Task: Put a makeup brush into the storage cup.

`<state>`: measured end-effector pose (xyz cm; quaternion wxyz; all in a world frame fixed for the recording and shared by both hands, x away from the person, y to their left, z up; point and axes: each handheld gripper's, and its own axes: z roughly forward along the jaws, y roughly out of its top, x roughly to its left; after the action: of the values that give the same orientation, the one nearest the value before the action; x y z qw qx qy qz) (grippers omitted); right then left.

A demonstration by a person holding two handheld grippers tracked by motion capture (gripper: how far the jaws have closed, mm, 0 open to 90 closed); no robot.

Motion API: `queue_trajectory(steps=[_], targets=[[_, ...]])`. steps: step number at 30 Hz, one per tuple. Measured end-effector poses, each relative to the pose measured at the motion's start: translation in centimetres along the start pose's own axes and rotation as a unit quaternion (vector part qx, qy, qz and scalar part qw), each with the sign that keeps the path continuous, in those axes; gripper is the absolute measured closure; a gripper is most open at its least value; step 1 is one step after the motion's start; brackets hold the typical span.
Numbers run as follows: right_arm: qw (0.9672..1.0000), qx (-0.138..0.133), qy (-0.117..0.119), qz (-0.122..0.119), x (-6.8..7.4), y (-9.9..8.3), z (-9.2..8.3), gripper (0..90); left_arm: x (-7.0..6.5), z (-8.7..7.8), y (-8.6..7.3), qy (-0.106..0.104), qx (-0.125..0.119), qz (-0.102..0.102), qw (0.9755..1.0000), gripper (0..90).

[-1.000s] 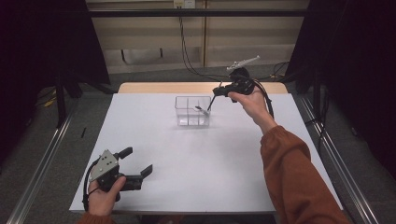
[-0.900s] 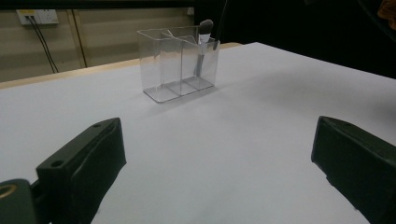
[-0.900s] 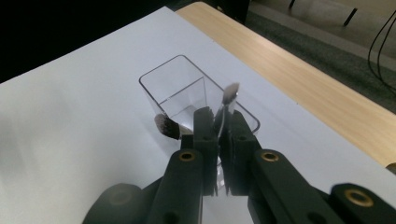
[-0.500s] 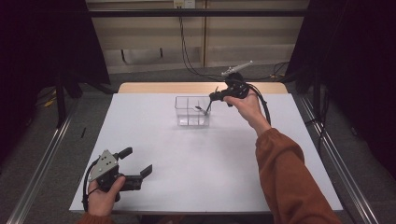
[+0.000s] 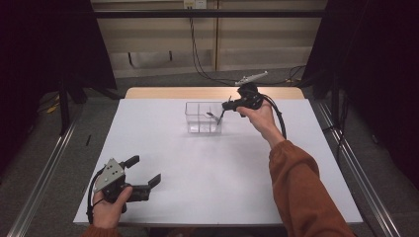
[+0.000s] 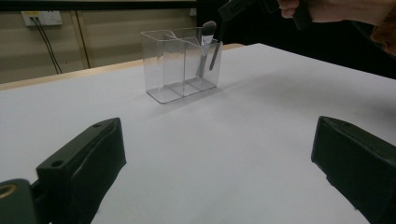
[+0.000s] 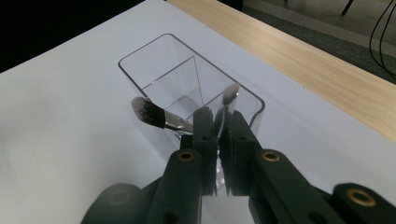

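Observation:
A clear plastic organizer [image 5: 202,118] with several compartments stands on the white table, toward the far side. My right gripper [image 5: 226,105] hovers over its right end, shut on a slim brush [image 7: 229,96] that points down into the end compartment [image 6: 215,52]. A second brush with a dark fluffy head [image 7: 148,113] leans in that same compartment, its head above the rim [image 6: 208,28]. My left gripper [image 5: 145,170] rests near the table's front left edge, far from the organizer. Its jaws stand wide open with nothing between them [image 6: 217,154].
The white table sheet [image 5: 217,168] lies bare between the organizer and the near edge. A wooden strip [image 5: 163,93] runs along the far edge. The person's orange sleeve [image 5: 301,192] reaches across the right side. Cables [image 5: 197,54] hang behind the table.
My right gripper has come down a little with the slim brush, bringing it lower into the organizer's end compartment. The left gripper has stayed where it was.

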<state>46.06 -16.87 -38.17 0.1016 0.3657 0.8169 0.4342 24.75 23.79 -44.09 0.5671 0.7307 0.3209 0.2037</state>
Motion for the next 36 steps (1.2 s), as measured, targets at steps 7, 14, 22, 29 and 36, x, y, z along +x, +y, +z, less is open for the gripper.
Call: queue_trajectory(steps=[7, 14, 22, 29, 36], targets=[[0.9997, -0.021, -0.001, 0.009, -0.1, -0.7, 0.1, 78.3, 0.0, 0.0, 0.0, 0.002, -0.003, -0.003, 1.0, 2.7], [0.9988, -0.046, -0.01, 0.013, 0.0, -1.3, -0.4, 60.3, 0.1, -0.1, 0.0, 0.004, -0.001, -0.001, 1.0, 2.7], [0.9971, -0.07, -0.016, 0.026, 0.1, -2.6, -0.6, 37.0, 0.2, -0.1, 0.0, 0.004, -0.005, -0.009, 0.9999, 2.7], [0.9954, -0.088, -0.013, 0.036, 0.2, -3.5, -1.1, 10.1, 0.4, 0.5, 0.2, 0.003, -0.001, -0.007, 1.0, 2.7], [0.9925, -0.115, -0.037, 0.016, 0.6, -4.4, -1.8, 1.0, 0.7, 0.4, 0.1, 0.007, -0.004, -0.014, 0.9999, 2.7]])
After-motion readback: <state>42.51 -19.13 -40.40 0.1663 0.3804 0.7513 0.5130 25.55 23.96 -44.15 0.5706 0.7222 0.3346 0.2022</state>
